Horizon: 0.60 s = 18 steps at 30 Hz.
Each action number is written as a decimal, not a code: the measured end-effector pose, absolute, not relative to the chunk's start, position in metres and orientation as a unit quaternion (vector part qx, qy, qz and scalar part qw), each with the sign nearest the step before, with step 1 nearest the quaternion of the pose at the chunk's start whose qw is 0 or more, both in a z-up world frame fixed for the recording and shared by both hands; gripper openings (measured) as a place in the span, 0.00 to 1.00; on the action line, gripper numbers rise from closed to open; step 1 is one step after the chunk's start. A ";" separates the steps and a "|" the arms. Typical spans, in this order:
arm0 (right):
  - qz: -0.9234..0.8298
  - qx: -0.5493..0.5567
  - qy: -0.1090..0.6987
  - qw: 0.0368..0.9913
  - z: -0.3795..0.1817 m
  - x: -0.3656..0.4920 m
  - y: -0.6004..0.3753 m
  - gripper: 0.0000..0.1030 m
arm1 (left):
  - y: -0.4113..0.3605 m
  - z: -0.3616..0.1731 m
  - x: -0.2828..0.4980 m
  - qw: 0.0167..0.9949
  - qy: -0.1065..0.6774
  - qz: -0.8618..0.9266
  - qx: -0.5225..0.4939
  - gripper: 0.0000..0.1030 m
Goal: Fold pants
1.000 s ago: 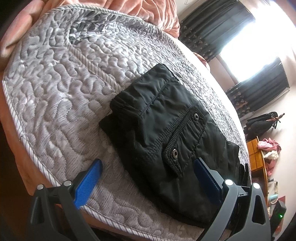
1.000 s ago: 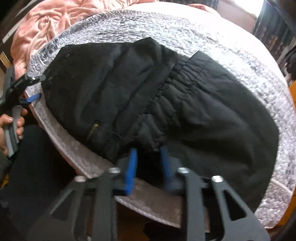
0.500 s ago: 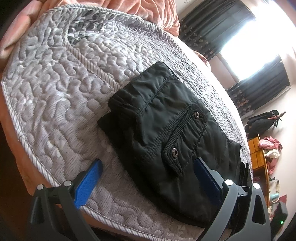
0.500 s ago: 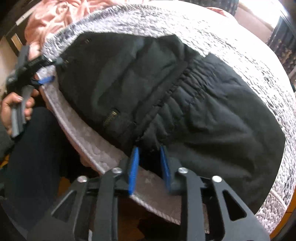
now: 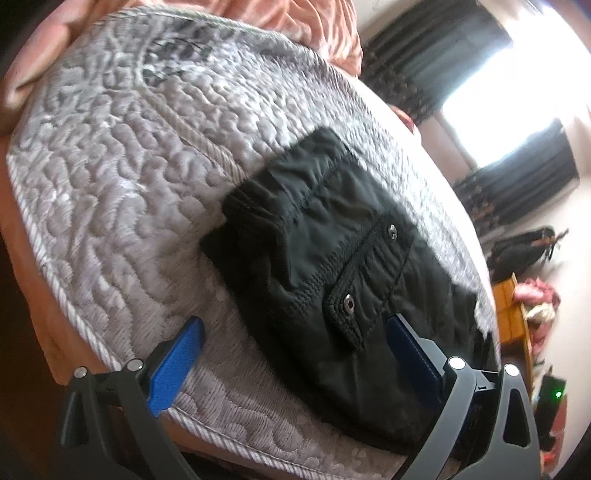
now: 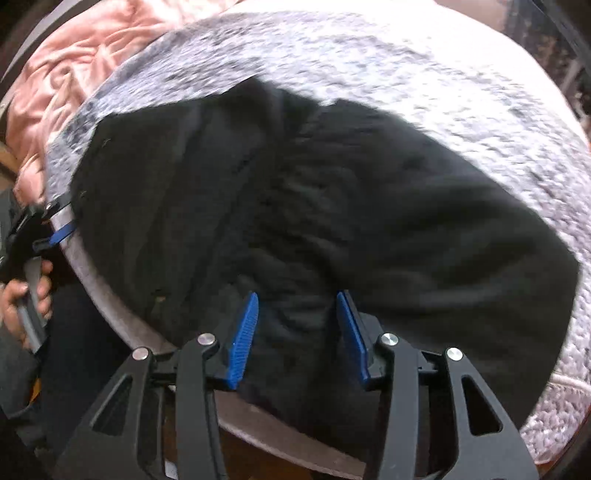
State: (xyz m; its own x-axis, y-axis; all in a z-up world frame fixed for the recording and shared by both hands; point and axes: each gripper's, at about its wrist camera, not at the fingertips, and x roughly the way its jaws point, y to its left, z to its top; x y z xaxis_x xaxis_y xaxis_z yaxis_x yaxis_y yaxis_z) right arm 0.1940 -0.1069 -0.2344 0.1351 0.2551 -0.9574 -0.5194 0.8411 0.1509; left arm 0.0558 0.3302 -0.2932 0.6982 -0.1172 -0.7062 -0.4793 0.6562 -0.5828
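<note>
Right up close, the right gripper [image 6: 297, 332] points steeply down at the near edge of the bed, its blue fingers [image 6: 242, 343] parted and just now opening. A bunched ridge of black fabric sits in the gap between them, but the pads are not pressing on it. That fabric belongs to the black pants [image 6: 295, 221], folded and lying flat on the grey quilted bedspread [image 6: 443, 92], close to the edge nearest the person. The right wrist view is blurred, so seams there are hard to read.

Over at the left end, the left gripper [image 5: 291, 354] hovers with fingers [image 5: 177, 362] spread wide, one above bare quilt, the other over the pants' near corner, nothing pinched. A hand [image 6: 22, 299] grips its handle. Just ahead of it, a flap pocket with two metal snaps [image 5: 347, 303] faces up.

Farther back, a pink blanket [image 5: 314, 22] is heaped at the far side of the bed, and beyond that dark curtains [image 5: 424, 48] frame a bright window [image 5: 517, 92].
</note>
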 end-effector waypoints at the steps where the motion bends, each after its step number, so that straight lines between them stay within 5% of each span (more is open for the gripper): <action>1: 0.269 -0.102 0.610 0.738 -0.231 0.197 -0.103 0.44 | 0.333 -0.293 0.053 0.829 0.367 0.107 -0.409 0.96; 5: 0.338 -0.086 0.618 0.704 -0.194 0.217 -0.076 0.49 | 0.358 -0.297 0.037 0.788 0.340 0.102 -0.503 0.96; 7: 0.380 -0.100 0.617 0.682 -0.171 0.235 -0.043 0.71 | 0.372 -0.300 0.032 0.762 0.319 0.098 -0.554 0.96; 9: 0.416 -0.115 0.634 0.642 -0.158 0.257 0.000 0.78 | 0.382 -0.306 0.032 0.740 0.315 0.100 -0.586 0.96; 18: 0.487 -0.177 0.671 0.530 -0.183 0.321 0.186 0.81 | 0.396 -0.331 0.056 0.686 0.315 0.074 -0.651 0.96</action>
